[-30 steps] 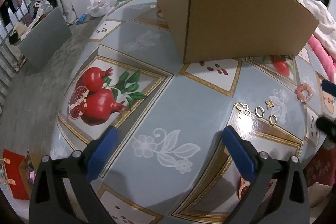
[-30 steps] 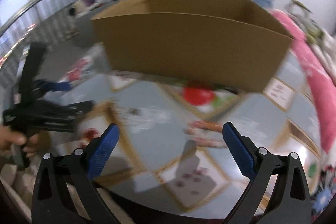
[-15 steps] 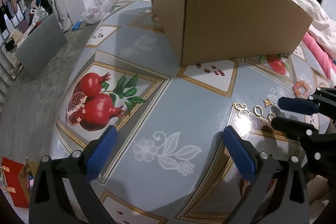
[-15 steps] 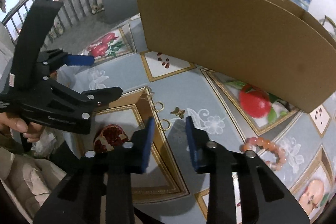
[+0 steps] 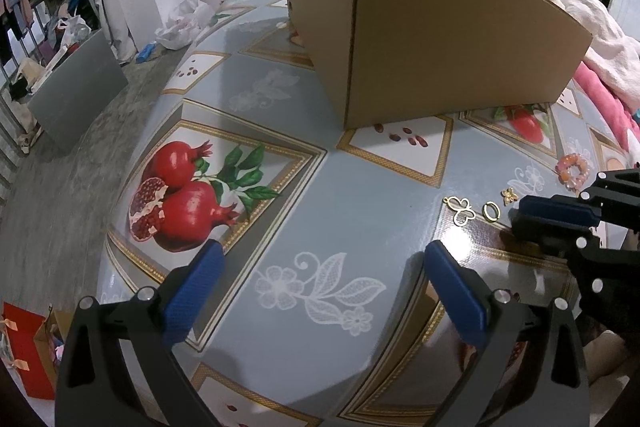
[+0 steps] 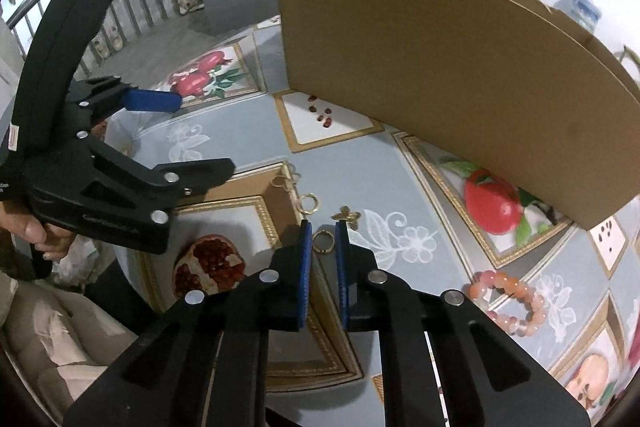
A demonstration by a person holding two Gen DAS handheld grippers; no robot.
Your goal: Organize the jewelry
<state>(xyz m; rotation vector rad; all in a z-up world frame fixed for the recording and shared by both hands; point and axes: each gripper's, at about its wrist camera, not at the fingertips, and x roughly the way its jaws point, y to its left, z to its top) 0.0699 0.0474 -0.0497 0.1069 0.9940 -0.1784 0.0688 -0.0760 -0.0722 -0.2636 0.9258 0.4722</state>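
On the worktop, 2 rings and 2 butterfly charms lie before the cardboard box; a bead bracelet lies rightward.

The tall walls of the cardboard box hide whatever is inside. In the left wrist view the right gripper covers one gold ring, and the frame edge at three o'clock cuts its body off. Whether its pads truly pinch the ring I cannot tell.

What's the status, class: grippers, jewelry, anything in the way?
Right gripper jaws just closing, pads at a gold ring. Left gripper open, empty. Second ring, butterfly charm, bead bracelet loose on table. Nothing blocking.
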